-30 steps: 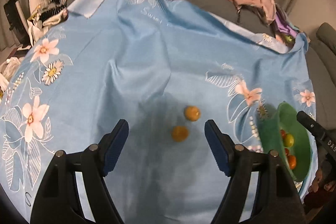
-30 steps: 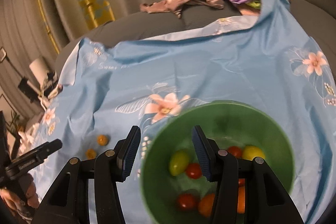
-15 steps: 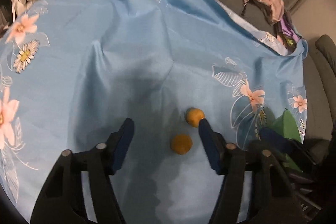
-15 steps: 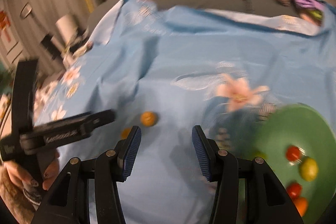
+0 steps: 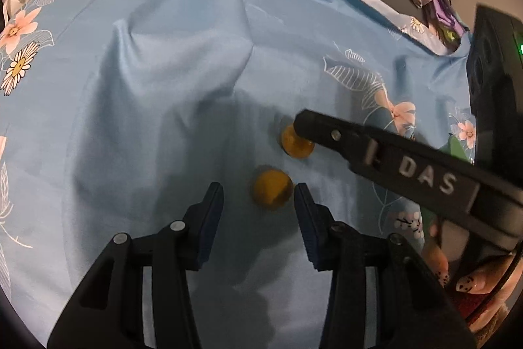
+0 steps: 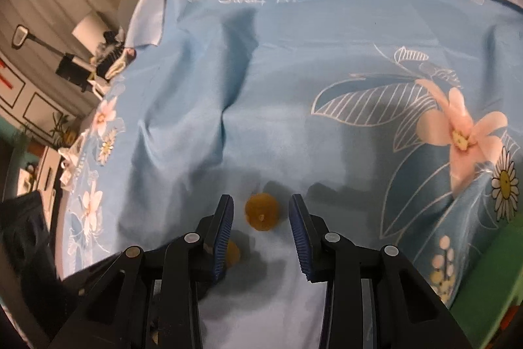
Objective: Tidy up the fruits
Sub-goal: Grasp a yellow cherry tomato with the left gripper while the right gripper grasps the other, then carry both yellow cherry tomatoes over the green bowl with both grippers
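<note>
Orange-yellow round fruits (image 5: 272,189) (image 6: 262,211) on the blue floral cloth (image 5: 183,61) now sit between our grippers' parted fingers, left (image 5: 258,198), right (image 6: 261,210), swung over from the bowl, so pickup looks next.

Left gripper (image 5: 258,201) is held low, jaws parted. Right gripper (image 6: 261,213) likewise gapes wide, reaching in from the left gripper's right side, its black finger (image 5: 376,149) crossing just ahead.
</note>
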Action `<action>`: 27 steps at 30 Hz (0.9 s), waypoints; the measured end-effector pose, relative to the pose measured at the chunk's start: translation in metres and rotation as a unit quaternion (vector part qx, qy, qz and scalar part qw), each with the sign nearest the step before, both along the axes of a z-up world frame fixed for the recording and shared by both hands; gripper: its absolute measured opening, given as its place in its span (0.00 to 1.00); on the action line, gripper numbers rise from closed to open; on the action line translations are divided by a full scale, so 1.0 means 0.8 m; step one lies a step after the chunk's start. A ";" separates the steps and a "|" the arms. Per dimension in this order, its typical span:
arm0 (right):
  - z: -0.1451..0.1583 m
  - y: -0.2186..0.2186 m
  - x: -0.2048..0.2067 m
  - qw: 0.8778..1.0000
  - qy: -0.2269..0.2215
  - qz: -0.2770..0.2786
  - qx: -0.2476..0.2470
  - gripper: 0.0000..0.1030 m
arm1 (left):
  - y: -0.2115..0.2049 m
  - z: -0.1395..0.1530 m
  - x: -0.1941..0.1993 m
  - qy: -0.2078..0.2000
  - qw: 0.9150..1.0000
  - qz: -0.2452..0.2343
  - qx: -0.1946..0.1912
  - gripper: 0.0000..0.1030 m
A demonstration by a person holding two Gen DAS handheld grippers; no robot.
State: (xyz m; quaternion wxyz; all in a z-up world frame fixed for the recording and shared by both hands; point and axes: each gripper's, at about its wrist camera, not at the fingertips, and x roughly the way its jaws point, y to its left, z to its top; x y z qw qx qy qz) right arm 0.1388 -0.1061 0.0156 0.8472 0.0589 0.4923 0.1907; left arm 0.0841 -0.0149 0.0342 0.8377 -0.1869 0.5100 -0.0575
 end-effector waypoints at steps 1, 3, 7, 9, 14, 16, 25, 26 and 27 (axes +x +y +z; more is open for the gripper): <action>-0.001 0.003 0.002 1.000 -0.002 0.003 -0.006 0.38 | -0.001 -0.002 0.000 0.001 1.000 -0.004 -0.001 0.42; -0.003 0.006 0.004 1.000 -0.003 0.011 -0.011 0.38 | -0.003 -0.004 0.001 0.003 1.000 -0.006 0.001 0.41; -0.012 0.007 0.009 1.000 0.011 0.015 -0.008 0.38 | -0.005 -0.004 0.002 -0.001 1.000 -0.003 0.005 0.36; -0.017 0.007 0.011 1.000 0.015 0.015 -0.010 0.38 | -0.005 -0.004 0.003 -0.003 1.000 -0.002 0.001 0.33; -0.019 0.003 0.015 1.000 0.010 0.016 0.003 0.30 | -0.008 -0.006 0.004 -0.007 1.000 -0.001 -0.002 0.25; -0.019 0.004 0.013 1.000 0.008 0.020 0.003 0.28 | -0.013 -0.005 0.004 -0.009 1.000 -0.003 0.007 0.25; 0.001 -0.011 -0.008 1.000 -0.010 0.010 0.023 0.28 | -0.016 0.021 -0.011 -0.040 0.999 0.008 0.031 0.25; 0.005 -0.014 -0.013 0.999 -0.015 0.008 0.027 0.28 | -0.017 0.024 -0.013 -0.045 0.998 0.008 0.035 0.25; 0.011 -0.019 -0.019 0.999 -0.021 0.005 0.032 0.28 | -0.019 0.029 -0.016 -0.049 0.998 0.009 0.040 0.25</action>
